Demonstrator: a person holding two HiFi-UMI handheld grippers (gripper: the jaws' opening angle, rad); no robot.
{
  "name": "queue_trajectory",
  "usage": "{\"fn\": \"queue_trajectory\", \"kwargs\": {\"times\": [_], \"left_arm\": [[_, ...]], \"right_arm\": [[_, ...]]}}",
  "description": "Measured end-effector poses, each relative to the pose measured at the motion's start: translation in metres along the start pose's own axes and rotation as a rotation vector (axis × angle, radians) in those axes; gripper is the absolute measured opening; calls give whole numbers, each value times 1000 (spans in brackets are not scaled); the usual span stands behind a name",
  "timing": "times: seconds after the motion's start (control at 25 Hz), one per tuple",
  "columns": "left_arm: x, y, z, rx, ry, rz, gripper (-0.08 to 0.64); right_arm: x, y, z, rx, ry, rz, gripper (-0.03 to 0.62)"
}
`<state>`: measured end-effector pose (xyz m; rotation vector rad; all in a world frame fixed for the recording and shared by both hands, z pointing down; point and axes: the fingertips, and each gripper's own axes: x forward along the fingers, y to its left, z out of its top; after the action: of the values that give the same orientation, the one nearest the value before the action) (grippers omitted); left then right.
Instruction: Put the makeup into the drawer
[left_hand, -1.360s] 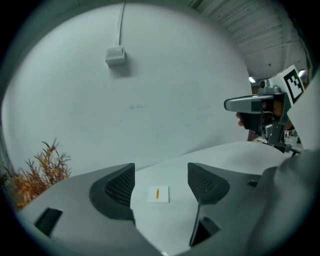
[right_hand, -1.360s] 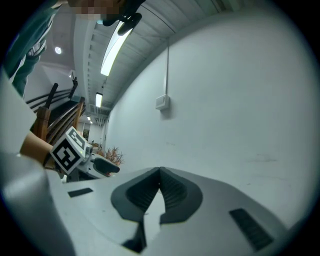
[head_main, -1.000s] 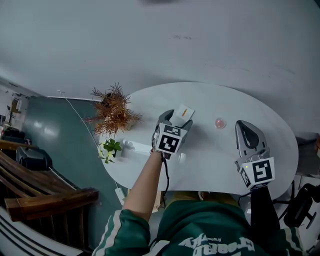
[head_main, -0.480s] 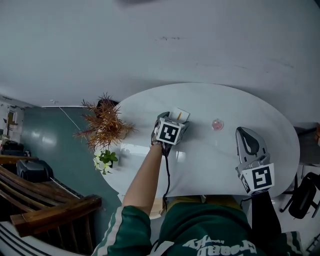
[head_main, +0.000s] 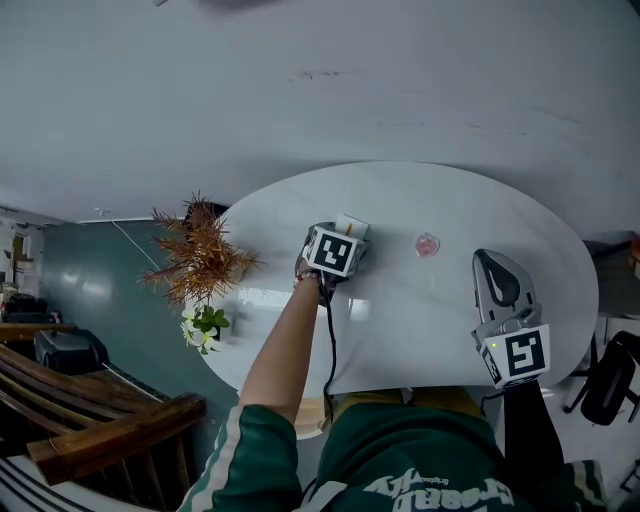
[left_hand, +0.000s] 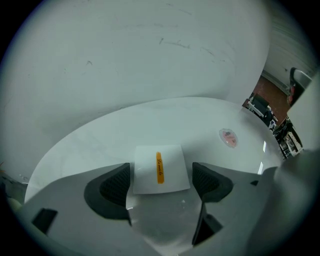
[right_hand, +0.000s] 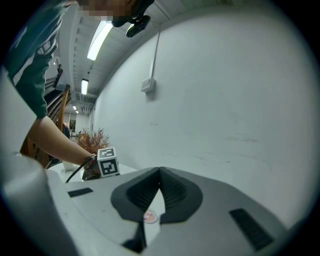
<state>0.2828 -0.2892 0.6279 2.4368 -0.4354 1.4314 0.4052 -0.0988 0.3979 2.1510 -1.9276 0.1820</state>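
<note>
The left gripper (left_hand: 161, 175), jaws just opened wide and holding nothing, straddles the white box (left_hand: 160, 161) without touching it. The pink makeup (left_hand: 228, 137) lies well beyond its right finger. The right gripper (right_hand: 159, 176) is closed and empty. An uneven squeeze could slide the light box away.

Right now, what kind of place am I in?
Probably an indoor lounge or office common area, though that is a guess. A white oval table stands against a plain pale wall, with a dried decorative plant at its edge, wooden seating nearby, and strip lights on the ceiling.
</note>
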Motion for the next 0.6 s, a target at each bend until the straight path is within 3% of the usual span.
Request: {"fn": "queue_trajectory", "kwargs": {"times": [0.12, 0.28, 0.36, 0.44, 0.6], "left_arm": [[-1, 4, -1, -9, 28, 23, 324], [-8, 13, 0, -32, -6, 46, 308], [-16, 6, -1, -72, -30, 20, 307], [-29, 2, 5, -97, -81, 22, 307], [-73, 4, 31, -79, -243, 118, 307]], "right_arm": [[0, 2, 0, 2, -2, 7, 5], [2, 6, 4, -2, -12, 21, 5], [3, 7, 8, -6, -23, 27, 5], [3, 8, 11, -7, -34, 31, 5], [2, 8, 20, -11, -57, 33, 5]]}}
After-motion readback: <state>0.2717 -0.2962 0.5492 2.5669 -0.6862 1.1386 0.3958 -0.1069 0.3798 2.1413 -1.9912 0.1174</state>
